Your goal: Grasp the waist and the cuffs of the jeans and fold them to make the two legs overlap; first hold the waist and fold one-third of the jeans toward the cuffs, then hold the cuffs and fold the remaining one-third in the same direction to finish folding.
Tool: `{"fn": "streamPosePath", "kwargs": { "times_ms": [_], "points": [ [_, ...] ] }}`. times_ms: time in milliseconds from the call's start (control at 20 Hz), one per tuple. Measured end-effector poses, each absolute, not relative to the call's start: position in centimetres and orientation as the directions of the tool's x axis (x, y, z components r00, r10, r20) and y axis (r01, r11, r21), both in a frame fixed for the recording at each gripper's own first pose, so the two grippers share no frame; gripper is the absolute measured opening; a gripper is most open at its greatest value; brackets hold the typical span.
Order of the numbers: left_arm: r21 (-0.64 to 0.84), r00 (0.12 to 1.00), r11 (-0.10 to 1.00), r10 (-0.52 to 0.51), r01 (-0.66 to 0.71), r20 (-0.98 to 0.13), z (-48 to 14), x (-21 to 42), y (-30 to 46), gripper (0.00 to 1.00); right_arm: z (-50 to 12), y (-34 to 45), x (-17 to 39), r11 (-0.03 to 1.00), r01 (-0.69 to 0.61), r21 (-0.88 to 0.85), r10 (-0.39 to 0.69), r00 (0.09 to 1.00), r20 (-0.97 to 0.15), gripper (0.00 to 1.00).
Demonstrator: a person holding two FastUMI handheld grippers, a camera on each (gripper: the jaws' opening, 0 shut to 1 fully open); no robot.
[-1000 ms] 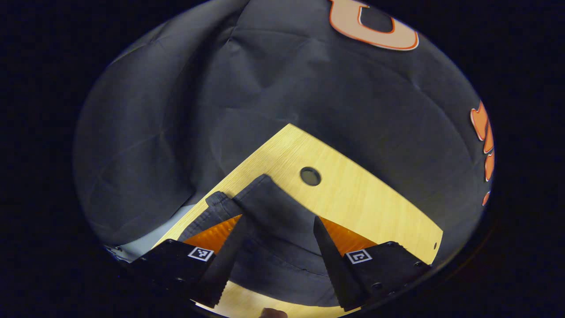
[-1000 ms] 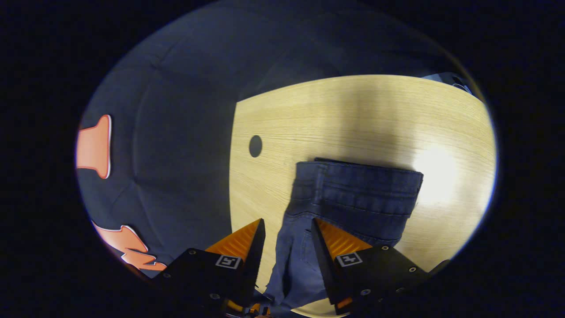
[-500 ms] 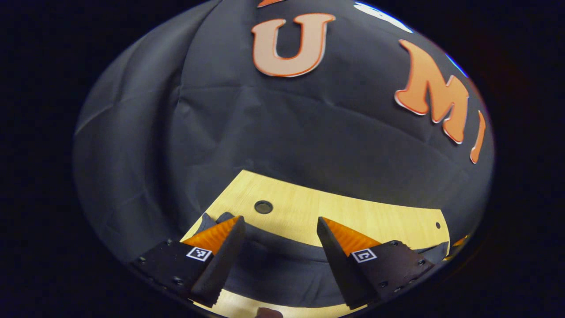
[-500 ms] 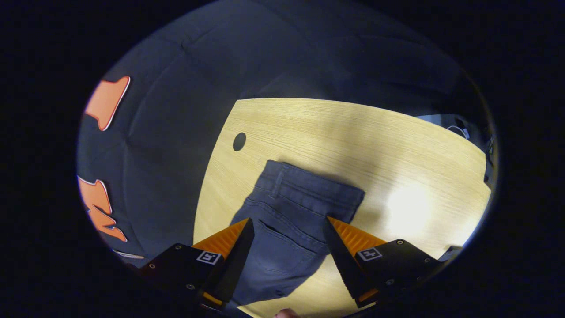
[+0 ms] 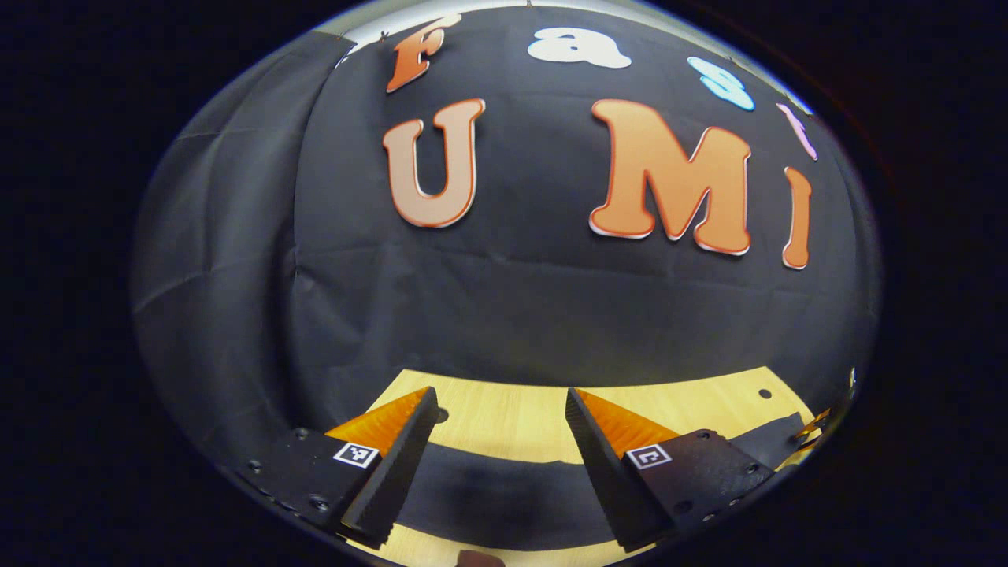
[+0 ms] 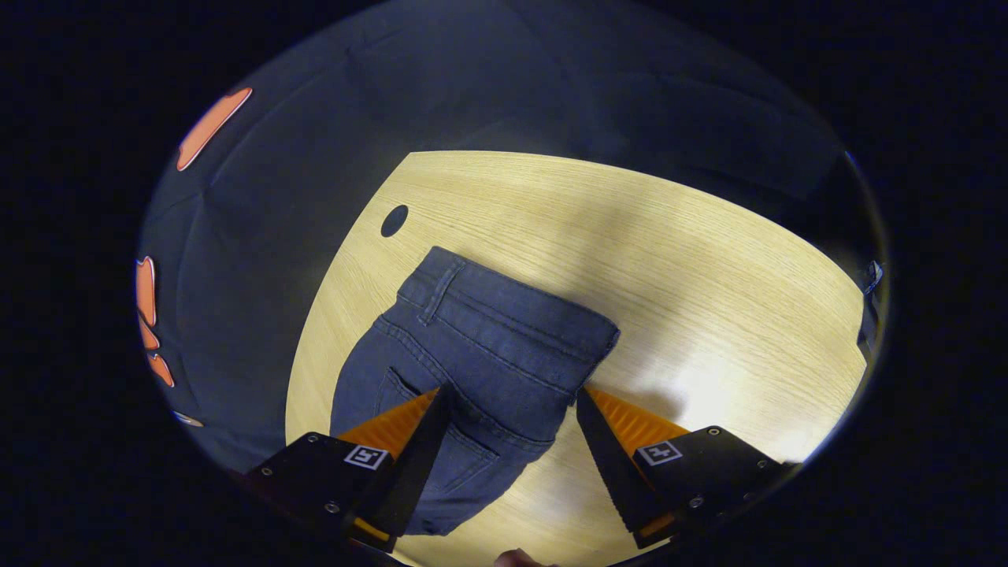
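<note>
Both the left gripper [image 5: 500, 441] and right gripper [image 6: 508, 429] hang wide apart, gripping nothing, above the jeans [image 6: 480, 354] lying flat on the table [image 6: 709, 268]; next, pinch waistband corners evenly for a square fold.

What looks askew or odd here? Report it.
Nothing is spilled or damaged. The jeans lie folded on the table, waistband flat, though set at a slant to its edges. The left tongs and right tongs are open, gripping nothing.
</note>
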State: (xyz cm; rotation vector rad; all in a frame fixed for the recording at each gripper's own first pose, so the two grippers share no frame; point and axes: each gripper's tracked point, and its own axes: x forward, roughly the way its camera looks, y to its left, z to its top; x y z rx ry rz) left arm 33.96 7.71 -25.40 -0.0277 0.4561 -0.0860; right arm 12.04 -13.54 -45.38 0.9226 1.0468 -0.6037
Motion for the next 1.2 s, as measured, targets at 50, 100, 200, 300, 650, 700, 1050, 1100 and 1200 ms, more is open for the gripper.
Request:
{"fn": "streamPosePath", "kwargs": {
  "times_ms": [50,100,200,300,650,700,1050,1100,1200],
  "points": [
    [-0.053,0.903,0.995,-0.098,0.083,-0.419,-24.2,33.4,6.9,0.98,-45.2,-14.1,12.1,0.507,0.789,0.346,-0.027,0.416,-0.909,0.99],
    [-0.052,0.910,0.994,-0.112,0.099,-0.399,-23.4,32.9,6.1,0.98,-45.7,-13.9,12.3,0.519,0.782,0.344,-0.030,0.419,-0.907,0.98],
    [-0.034,0.927,0.994,-0.108,0.102,-0.360,-21.9,32.2,5.0,0.98,-45.7,-14.0,12.1,0.546,0.770,0.329,-0.064,0.430,-0.900,0.94],
    [-0.015,0.939,0.995,-0.100,0.101,-0.328,-20.7,31.2,4.5,0.98,-45.8,-14.3,12.3,0.570,0.754,0.325,-0.087,0.449,-0.889,0.89],
    [0.008,0.936,0.992,-0.118,0.128,-0.333,-19.1,27.9,2.6,0.98,-46.0,-13.4,13.7,0.555,0.761,0.335,-0.119,0.472,-0.874,0.31],
    [0.005,0.936,0.992,-0.120,0.129,-0.331,-19.1,27.8,2.6,0.98,-46.0,-13.3,13.5,0.554,0.762,0.337,-0.104,0.465,-0.879,0.24],
    [-0.020,0.928,0.984,-0.174,0.177,-0.329,-19.2,27.1,4.3,0.97,-40.7,-12.4,14.5,0.597,0.725,0.342,-0.187,0.541,-0.820,0.20],
    [-0.027,0.925,0.982,-0.186,0.188,-0.331,-19.4,27.0,4.6,0.98,-39.6,-12.1,14.9,0.620,0.710,0.335,-0.203,0.557,-0.805,0.21],
    [-0.037,0.927,0.980,-0.199,0.198,-0.319,-19.1,26.6,5.6,0.98,-36.6,-10.7,15.8,0.667,0.673,0.320,-0.221,0.588,-0.778,0.20]
  ]
}}
